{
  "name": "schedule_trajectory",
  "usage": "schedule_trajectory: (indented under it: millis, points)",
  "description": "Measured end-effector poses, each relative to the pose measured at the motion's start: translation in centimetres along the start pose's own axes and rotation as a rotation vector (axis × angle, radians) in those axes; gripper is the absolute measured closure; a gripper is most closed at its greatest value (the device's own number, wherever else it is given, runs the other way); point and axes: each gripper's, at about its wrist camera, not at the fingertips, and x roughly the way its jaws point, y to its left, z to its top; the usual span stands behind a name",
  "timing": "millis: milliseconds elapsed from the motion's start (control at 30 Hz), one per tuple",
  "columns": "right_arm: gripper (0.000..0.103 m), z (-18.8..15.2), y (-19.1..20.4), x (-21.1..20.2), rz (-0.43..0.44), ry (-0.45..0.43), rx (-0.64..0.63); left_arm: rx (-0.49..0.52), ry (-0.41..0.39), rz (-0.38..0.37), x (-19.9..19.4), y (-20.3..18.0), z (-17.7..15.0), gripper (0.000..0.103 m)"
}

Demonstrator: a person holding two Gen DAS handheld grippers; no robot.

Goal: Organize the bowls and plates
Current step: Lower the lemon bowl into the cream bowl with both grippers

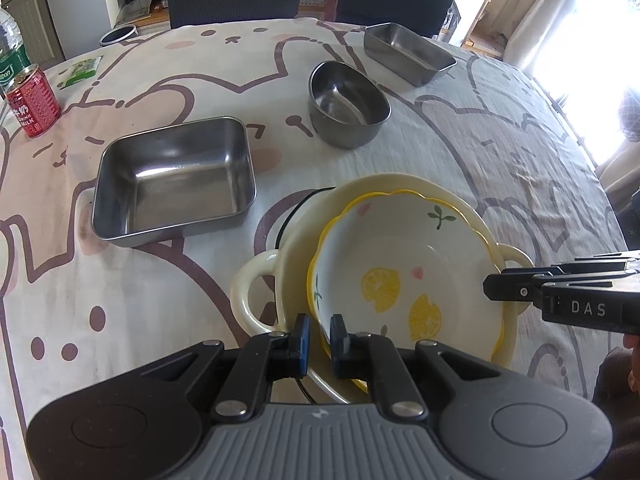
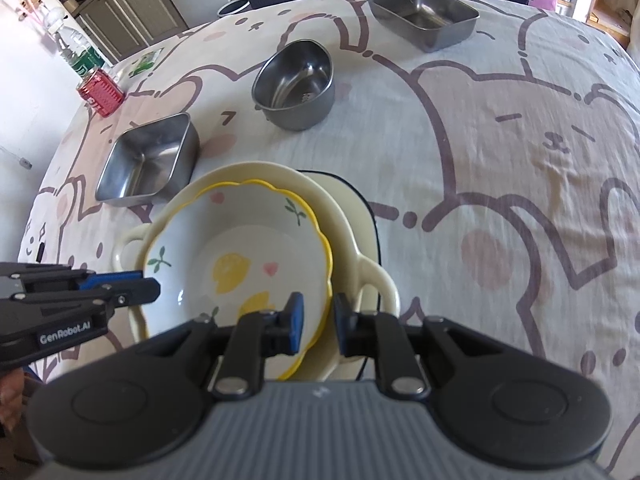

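A white lemon-print bowl with a yellow scalloped rim (image 1: 400, 272) (image 2: 240, 256) sits inside a cream two-handled dish (image 1: 256, 292) (image 2: 372, 276), which rests on a dark-edged cream plate (image 2: 360, 204). My left gripper (image 1: 320, 336) straddles the lemon bowl's near rim with a small gap on each side. It also shows in the right wrist view (image 2: 148, 286) at the bowl's left rim. My right gripper (image 2: 319, 316) straddles the bowl's right rim, its jaws apart. It enters the left wrist view (image 1: 496, 286) from the right.
On the cartoon-print tablecloth stand a square steel tray (image 1: 172, 180) (image 2: 148, 160), a round steel bowl (image 1: 348, 104) (image 2: 296, 84) and a far rectangular steel tray (image 1: 408, 54) (image 2: 424, 14). A red can (image 1: 32, 100) (image 2: 100, 92) and a bottle (image 1: 10, 52) stand at the left edge.
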Motion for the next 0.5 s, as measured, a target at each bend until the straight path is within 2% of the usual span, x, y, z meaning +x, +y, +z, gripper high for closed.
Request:
schedule_trajectory:
  millis: [500]
  points:
    - [0.08, -0.8, 0.0, -1.7, 0.009, -0.039, -0.011, -0.003, -0.026, 0.004, -1.7, -0.3, -0.8, 0.09]
